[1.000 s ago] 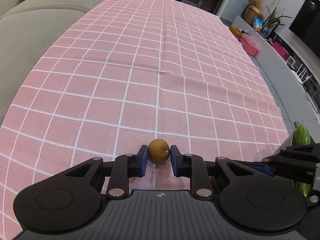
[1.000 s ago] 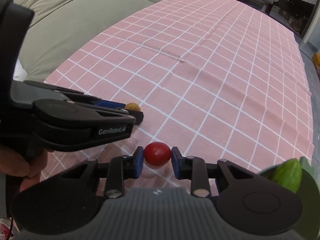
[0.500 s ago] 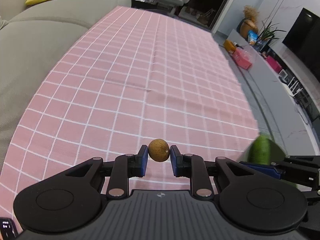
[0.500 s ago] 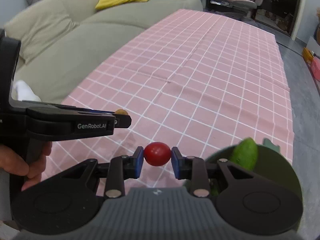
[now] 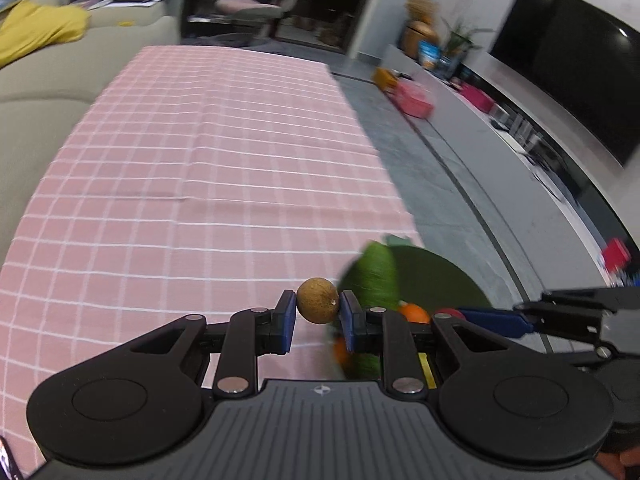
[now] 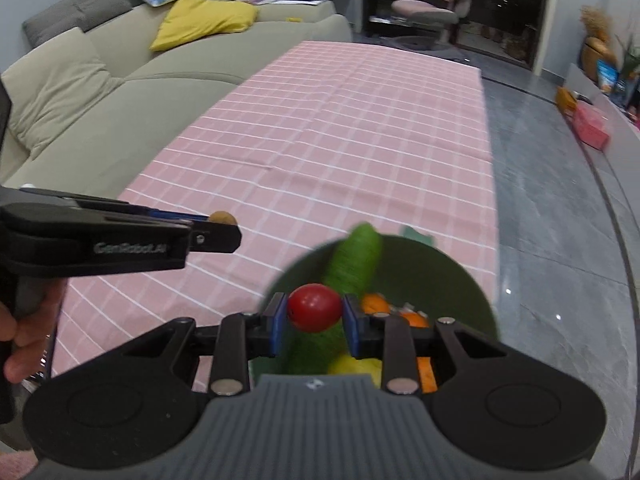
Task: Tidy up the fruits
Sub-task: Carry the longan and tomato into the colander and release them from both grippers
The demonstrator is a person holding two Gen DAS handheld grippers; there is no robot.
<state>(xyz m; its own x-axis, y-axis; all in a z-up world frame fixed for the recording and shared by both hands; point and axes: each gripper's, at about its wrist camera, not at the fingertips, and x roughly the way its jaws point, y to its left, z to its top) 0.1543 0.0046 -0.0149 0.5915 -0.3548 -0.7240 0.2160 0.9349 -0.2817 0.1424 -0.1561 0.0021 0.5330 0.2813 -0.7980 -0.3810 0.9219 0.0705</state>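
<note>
In the left wrist view, the left gripper [image 5: 317, 312] sits at the lower centre of the frame, its blue pads closed tight on a small brown round fruit [image 5: 317, 300], which is lifted above the pink checked cloth [image 5: 200, 184]. To the right of it, in the lower right part of the frame, is a dark green bowl [image 5: 444, 280] with a blurred cucumber [image 5: 376, 276] leaning on its near rim and an orange fruit [image 5: 414, 313] inside. The tip of the right gripper [image 5: 480, 317] enters from the right edge, over the bowl.

In the right wrist view, the right gripper [image 6: 315, 314] at the lower centre is closed on a red tomato [image 6: 315, 307] and holds it above the green bowl [image 6: 460, 280]. Under it the cucumber [image 6: 356, 258] lies tilted toward the upper rim of the bowl, with orange pieces [image 6: 374, 304] and a yellow fruit [image 6: 354, 365] beside it. At the left middle of this frame the left gripper [image 6: 222, 227] reaches in over the cloth [image 6: 340, 128], with the brown fruit [image 6: 223, 217] at its tip. A beige sofa [image 6: 100, 92] with a yellow cushion [image 6: 204, 20] fills the upper left.
</note>
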